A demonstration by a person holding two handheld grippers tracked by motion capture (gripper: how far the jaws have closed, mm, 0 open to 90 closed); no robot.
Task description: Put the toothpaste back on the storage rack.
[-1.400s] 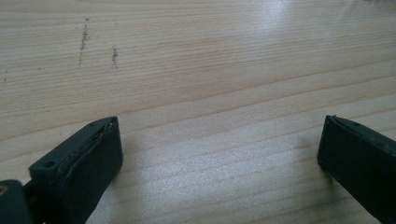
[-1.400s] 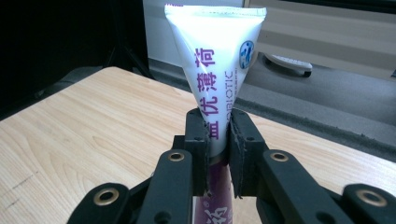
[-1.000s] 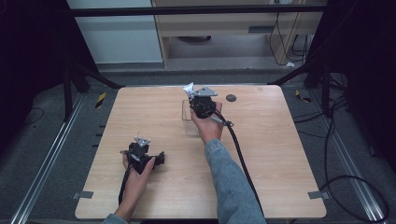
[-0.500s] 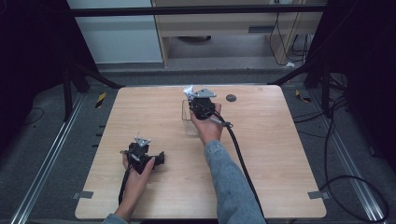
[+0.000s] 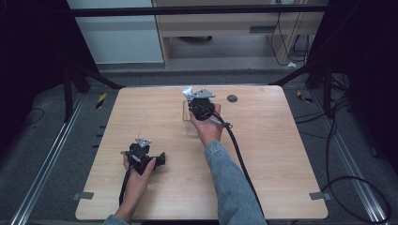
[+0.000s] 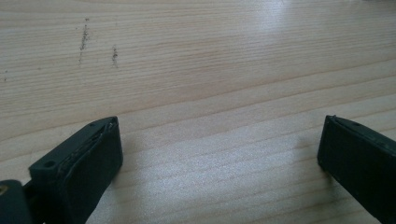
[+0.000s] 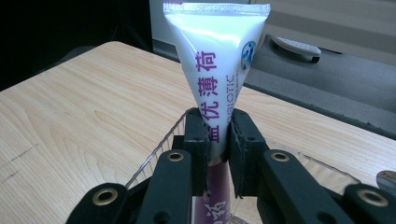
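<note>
At the near left of the wooden counter (image 5: 281, 154), the left hand (image 5: 136, 173) holds the left tongs (image 5: 142, 149) low over bare wood, with a black cable trailing back along the forearm. In the left gripper view the 2 black jaws stand wide apart with nothing between them, just above the grain, and a few small dark scuff marks (image 6: 98, 46) lie on the wood ahead.

Toward the middle of the counter, near its far edge, the right hand (image 5: 206, 126) in a grey-blue sleeve (image 5: 230, 183) holds the right tongs (image 5: 197, 101) over a clear plastic container (image 5: 190, 123) that stands on the wood. In the right gripper view these tongs (image 7: 218, 140) are clenched on a white tube (image 7: 215, 60) with purple printed characters: the jaws pinch it on both sides at its narrower lower part, the flat crimped end points up, and the purple lower end reaches down inside the rim of the clear container (image 7: 154, 161). Whether the tube's bottom touches the container floor cannot be told.

Further right, a small dark round disc (image 5: 232, 98) lies on the counter near the far edge, apart from the container.
</note>
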